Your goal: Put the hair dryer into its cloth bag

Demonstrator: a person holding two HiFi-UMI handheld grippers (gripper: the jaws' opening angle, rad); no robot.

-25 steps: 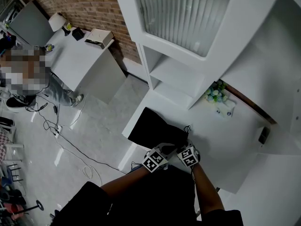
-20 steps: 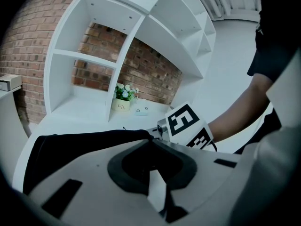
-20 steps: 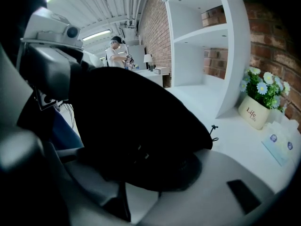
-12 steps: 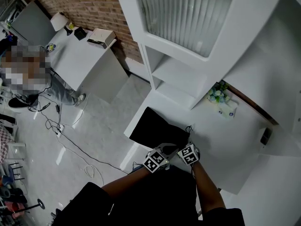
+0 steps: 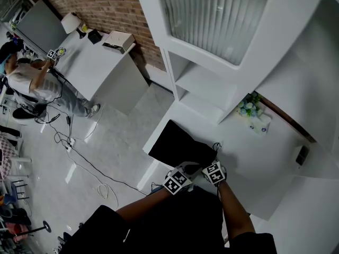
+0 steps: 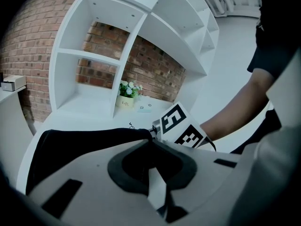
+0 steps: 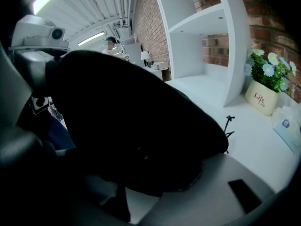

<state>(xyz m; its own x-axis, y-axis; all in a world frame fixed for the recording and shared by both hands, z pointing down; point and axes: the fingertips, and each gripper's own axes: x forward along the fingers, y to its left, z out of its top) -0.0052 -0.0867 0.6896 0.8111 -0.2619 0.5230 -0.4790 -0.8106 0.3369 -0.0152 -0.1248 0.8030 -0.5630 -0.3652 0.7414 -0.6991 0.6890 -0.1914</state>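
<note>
- The cloth bag [image 5: 180,147] lies at the near left corner of the white bench [image 5: 249,157], its dark cloth reaching the bench's left edge; the flower pot [image 7: 263,95] and tissue pack [image 7: 287,126] stand well apart from it, towards the far right corner.
- The hair dryer itself shows in no view; in the right gripper view the bag bulges as a rounded mass, so it is probably already inside, though that cannot be confirmed.
- The left tool [image 6: 149,144] has its jaws drawn together on the bag's near hem, pinching the cloth.
- The right tool [image 7: 141,154] stands about half spread with the bag's bulk between its jaws, the cloth draped over the lower one; those jaws have just been opening a little, so the grasp looks to be loosening rather than tightening.
- The cloth is soft, limp and thin; it folds and slides under a pinch, so the hem or the drawstring [image 7: 229,126] at the mouth is the surest place to take hold.
- A dryer inside would be stiff, fairly heavy and smooth-shelled; gripped through cloth it may slip, so the bench should bear the weight while the mouth is closed.
- A likely risk: lifting by the hem alone lets the load swing or spill out of the open mouth.
</note>
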